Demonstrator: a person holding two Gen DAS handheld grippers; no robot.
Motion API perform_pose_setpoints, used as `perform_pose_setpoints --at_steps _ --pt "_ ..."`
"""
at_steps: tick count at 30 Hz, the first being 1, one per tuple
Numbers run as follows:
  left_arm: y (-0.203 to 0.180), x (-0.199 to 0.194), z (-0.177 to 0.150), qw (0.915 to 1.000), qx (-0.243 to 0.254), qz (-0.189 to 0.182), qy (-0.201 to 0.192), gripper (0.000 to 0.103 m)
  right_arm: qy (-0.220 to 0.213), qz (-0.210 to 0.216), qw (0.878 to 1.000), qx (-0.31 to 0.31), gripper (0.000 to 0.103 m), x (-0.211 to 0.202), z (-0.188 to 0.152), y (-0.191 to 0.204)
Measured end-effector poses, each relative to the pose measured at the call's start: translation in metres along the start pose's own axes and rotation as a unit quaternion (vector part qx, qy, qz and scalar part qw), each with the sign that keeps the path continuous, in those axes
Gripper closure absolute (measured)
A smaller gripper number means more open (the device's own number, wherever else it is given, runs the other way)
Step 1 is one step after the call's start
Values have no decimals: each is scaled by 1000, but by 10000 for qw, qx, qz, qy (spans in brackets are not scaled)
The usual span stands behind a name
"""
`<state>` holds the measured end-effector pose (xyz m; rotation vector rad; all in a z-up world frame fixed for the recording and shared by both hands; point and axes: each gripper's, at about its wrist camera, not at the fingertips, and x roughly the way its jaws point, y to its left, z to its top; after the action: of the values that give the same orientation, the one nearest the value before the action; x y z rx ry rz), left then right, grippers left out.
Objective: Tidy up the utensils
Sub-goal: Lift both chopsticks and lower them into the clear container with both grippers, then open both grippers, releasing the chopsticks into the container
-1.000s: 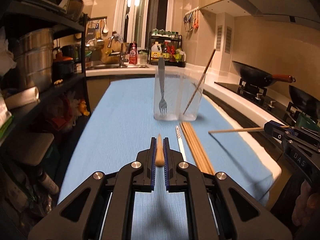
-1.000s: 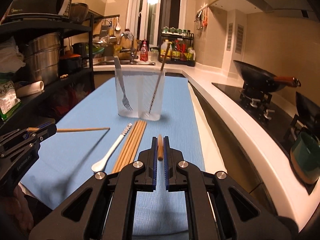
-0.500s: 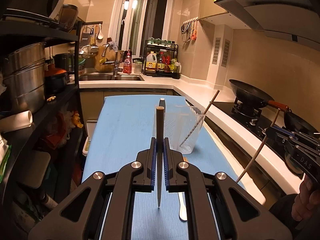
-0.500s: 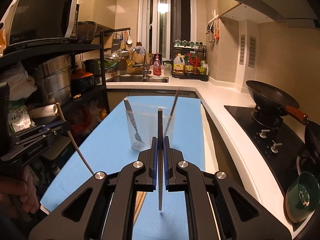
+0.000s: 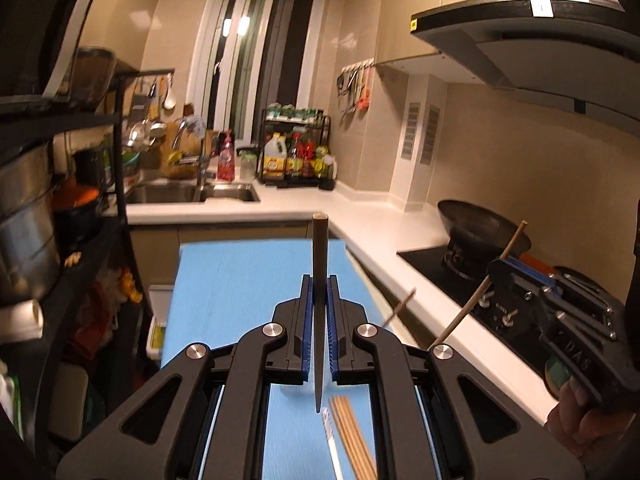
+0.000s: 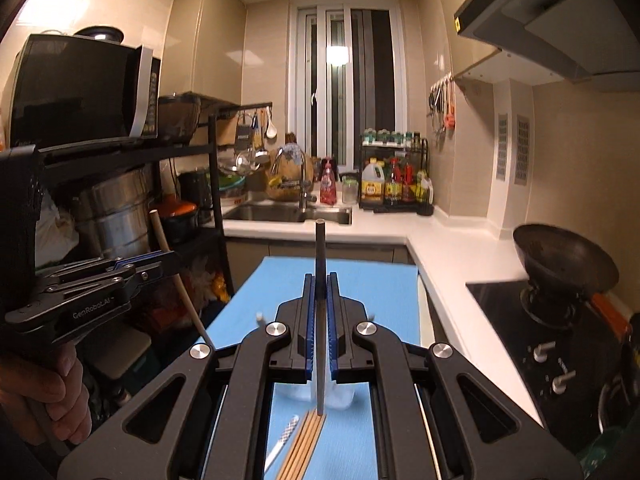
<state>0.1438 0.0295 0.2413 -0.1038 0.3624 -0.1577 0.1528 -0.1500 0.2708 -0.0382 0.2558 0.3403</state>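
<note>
My left gripper [image 5: 319, 286] is shut on a wooden chopstick [image 5: 320, 248], held upright, its tip pointing down above the blue mat [image 5: 248, 280]. My right gripper [image 6: 319, 284] is shut on another chopstick [image 6: 320, 252], also upright. Each gripper shows in the other's view, the right one [image 5: 520, 276] and the left one [image 6: 152, 260], high above the mat. A bundle of wooden chopsticks [image 6: 304, 444] and a white spoon [image 6: 282, 440] lie on the mat below. The clear holder [image 6: 340, 396] is mostly hidden behind my right gripper; one chopstick end [image 5: 400, 302] sticks out.
A black shelf rack [image 6: 120, 184] with pots and a microwave [image 6: 80, 88] stands on the left. A white counter [image 6: 440, 248] with a stove and black wok [image 6: 564, 264] runs along the right. Sink [image 6: 288, 212] and bottle rack [image 6: 392, 176] are at the back.
Both grippers have risen further and tilted up. The chopsticks went from lying level to standing upright. The holder has dropped below the fingers, out of clear view.
</note>
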Motion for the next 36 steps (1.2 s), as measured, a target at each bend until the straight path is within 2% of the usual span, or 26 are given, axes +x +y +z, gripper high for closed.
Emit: perform_pose_setpoints --at_steps 4,9,13,16,22,24,25,27,28,32,34,36 --pt "-7 21 32 9995 232 3 -233 96 -260 -80 9996 -17 97 19 24 -1" --pt "4 61 44 9999 -14 -56 -152 96 -255 -132 9996 5 97 57 25 -7" --pt "8 101 35 9997 -19 -66 246 96 45 -210 9998 50 97 93 7 -14" --pt "13 129 23 9973 -71 -96 722 96 347 -140 9992 131 97 113 -9 -19" --pt "17 165 -2 9901 -79 -192 1391 96 869 -34 9961 157 96 132 -37 -21" --pt "17 172 -8 9871 -96 -263 1578 96 1000 -48 9948 211 90 134 -42 -22" --pt "17 174 -10 9860 -109 -258 1643 96 1034 -52 9944 201 81 133 -44 -22" --pt "20 169 -10 9877 -141 -241 1539 71 993 -129 9949 144 69 125 -45 -23" --pt "21 161 -8 9898 -166 -264 1388 48 951 -155 9952 140 68 121 -44 -24" --pt "20 134 -2 9941 -137 -337 1025 46 785 -201 9964 234 60 96 -41 -30" --pt "16 115 -1 9965 0 -194 807 46 677 -274 9970 236 54 79 -41 -31" --pt "14 96 -4 9979 82 -125 633 46 560 -319 9975 305 53 63 -41 -33"
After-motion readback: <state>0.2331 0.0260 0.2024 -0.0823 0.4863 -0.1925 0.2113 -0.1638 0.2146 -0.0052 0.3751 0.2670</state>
